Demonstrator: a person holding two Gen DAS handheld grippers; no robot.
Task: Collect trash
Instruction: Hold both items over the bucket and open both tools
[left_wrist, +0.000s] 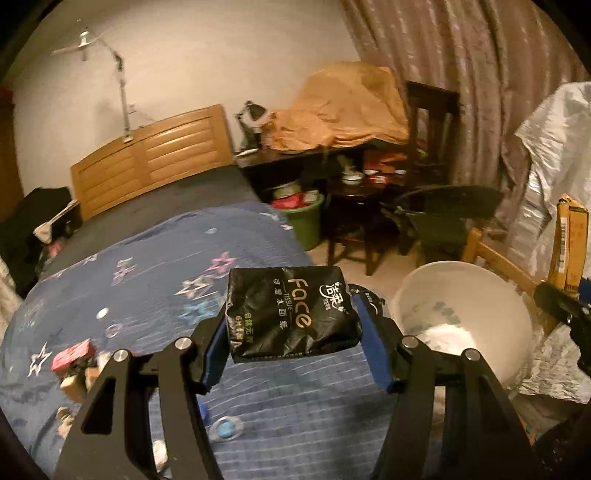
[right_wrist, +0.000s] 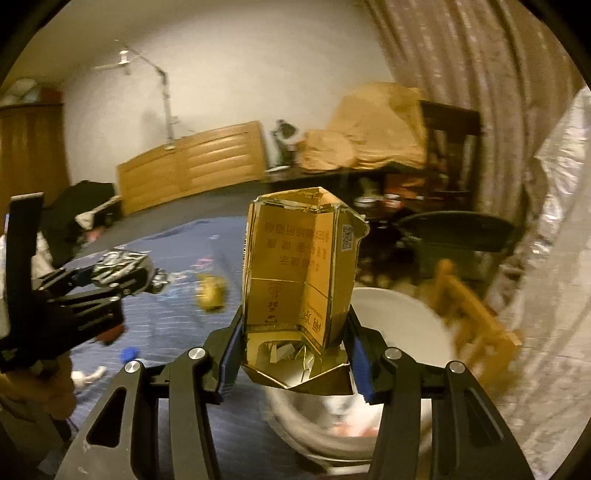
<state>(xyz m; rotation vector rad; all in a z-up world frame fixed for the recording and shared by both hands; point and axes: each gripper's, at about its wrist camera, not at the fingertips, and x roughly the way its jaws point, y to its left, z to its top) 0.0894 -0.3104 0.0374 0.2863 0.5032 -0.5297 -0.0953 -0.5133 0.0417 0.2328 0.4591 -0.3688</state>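
Observation:
My left gripper (left_wrist: 293, 325) is shut on a black "Face" tissue pack (left_wrist: 291, 314), held above the blue star-patterned bedspread (left_wrist: 129, 295) near the bed's right edge. My right gripper (right_wrist: 291, 332) is shut on a crumpled gold carton (right_wrist: 299, 280), held upright over the white bin (right_wrist: 399, 332). The bin also shows in the left wrist view (left_wrist: 461, 314), to the right of the bed, with white scraps inside. In the right wrist view the left gripper (right_wrist: 122, 273) is at the left, over the bed. Loose trash lies on the bedspread: a red packet (left_wrist: 70, 354) and a blue-centred wrapper (left_wrist: 225, 430).
A yellow crumpled piece (right_wrist: 211, 293) lies on the bedspread. A wooden headboard (left_wrist: 147, 158) is at the far end. A green bucket (left_wrist: 306, 218), a dark stool (left_wrist: 354, 206), a wooden chair (left_wrist: 495, 254) and silver sheeting (left_wrist: 554, 177) crowd the floor to the right.

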